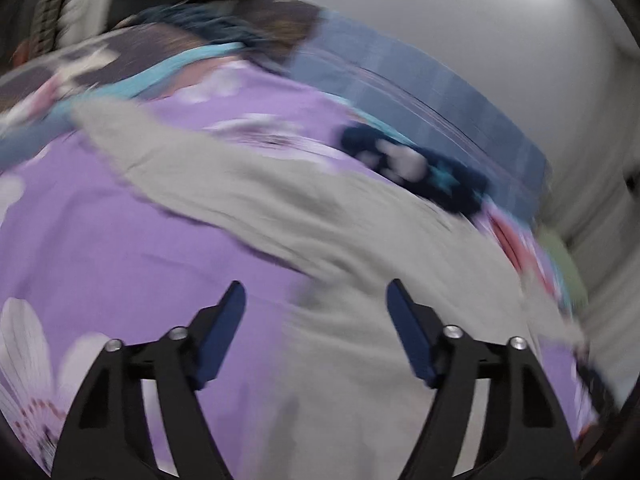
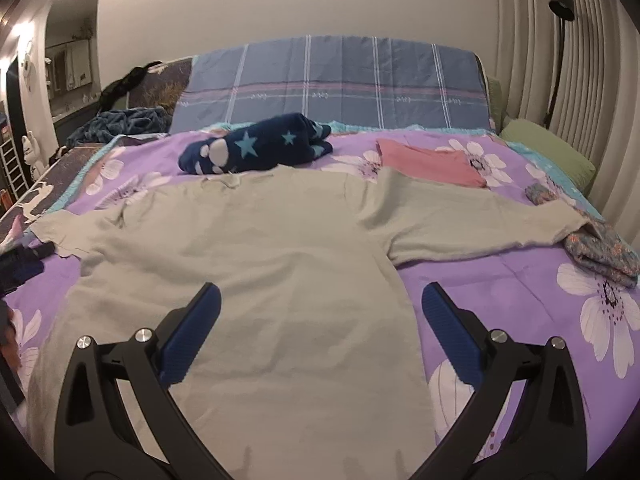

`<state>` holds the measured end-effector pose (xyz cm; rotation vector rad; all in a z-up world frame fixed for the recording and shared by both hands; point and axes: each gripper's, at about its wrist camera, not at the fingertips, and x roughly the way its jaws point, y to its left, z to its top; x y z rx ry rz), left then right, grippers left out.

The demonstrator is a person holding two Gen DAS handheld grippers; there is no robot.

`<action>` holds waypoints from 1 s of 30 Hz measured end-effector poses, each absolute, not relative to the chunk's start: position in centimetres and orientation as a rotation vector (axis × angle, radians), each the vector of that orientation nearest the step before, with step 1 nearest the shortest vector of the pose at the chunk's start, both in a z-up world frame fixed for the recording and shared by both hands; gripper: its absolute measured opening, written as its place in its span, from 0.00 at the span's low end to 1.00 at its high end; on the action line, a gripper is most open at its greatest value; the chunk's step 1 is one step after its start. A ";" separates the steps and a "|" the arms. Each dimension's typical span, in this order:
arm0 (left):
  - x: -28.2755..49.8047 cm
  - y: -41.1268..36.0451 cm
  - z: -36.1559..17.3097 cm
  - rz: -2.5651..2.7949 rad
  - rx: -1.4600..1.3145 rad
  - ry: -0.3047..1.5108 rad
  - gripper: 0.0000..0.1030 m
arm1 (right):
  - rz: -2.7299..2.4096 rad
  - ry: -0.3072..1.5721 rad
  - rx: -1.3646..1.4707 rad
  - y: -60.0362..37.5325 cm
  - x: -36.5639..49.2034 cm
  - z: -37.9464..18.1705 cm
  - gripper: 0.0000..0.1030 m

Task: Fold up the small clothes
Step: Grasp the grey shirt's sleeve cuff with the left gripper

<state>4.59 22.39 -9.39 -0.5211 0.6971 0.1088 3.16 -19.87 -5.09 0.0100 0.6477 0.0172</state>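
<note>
A pale grey-green long-sleeved shirt [image 2: 260, 240] lies flat on the purple flowered bed sheet [image 2: 500, 280], sleeves spread to both sides. My right gripper [image 2: 321, 289] hovers open over the shirt's lower body, its right finger past the shirt's right edge, with nothing between the pads. The left wrist view is blurred and tilted. There my left gripper [image 1: 315, 286] stands open above the shirt [image 1: 280, 200], over the shirt's side edge where it meets the sheet [image 1: 100, 240]. Its pads hold no cloth.
A navy star-patterned garment [image 2: 256, 148] lies beyond the collar, a folded pink garment [image 2: 432, 164] at back right, and a floral cloth [image 2: 604, 248] by the right sleeve end. A blue plaid cover [image 2: 340, 84] and green pillow [image 2: 552, 156] line the head; curtains and a lamp [image 2: 560, 40] stand right.
</note>
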 end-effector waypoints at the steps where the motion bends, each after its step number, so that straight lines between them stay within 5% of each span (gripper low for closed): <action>1: 5.0 25.2 -10.2 0.157 -0.558 0.693 0.69 | 0.012 0.662 0.020 -20.1 3.4 -5.5 0.98; 9: 8.4 40.8 -16.2 0.323 -0.953 0.627 0.69 | -0.007 0.710 0.023 -19.8 5.1 -6.9 0.98; 19: 15.4 48.0 -16.3 0.482 -0.947 0.561 0.69 | -0.034 0.747 -0.004 -19.5 6.7 -7.8 0.98; 21: 16.6 49.1 -16.1 0.534 -0.932 0.563 0.59 | -0.035 0.750 -0.003 -19.5 6.8 -7.8 0.98; 23: 17.6 49.9 -15.9 0.524 -0.938 0.585 0.07 | -0.037 0.747 -0.016 -19.4 6.7 -7.8 0.98; 24: 17.8 49.8 -15.7 0.515 -0.940 0.593 0.01 | -0.040 0.743 -0.023 -19.4 6.7 -7.8 0.98; 30: 20.2 38.4 -6.9 0.211 -0.555 0.554 0.02 | -0.051 0.753 0.019 -20.4 7.1 -8.4 0.98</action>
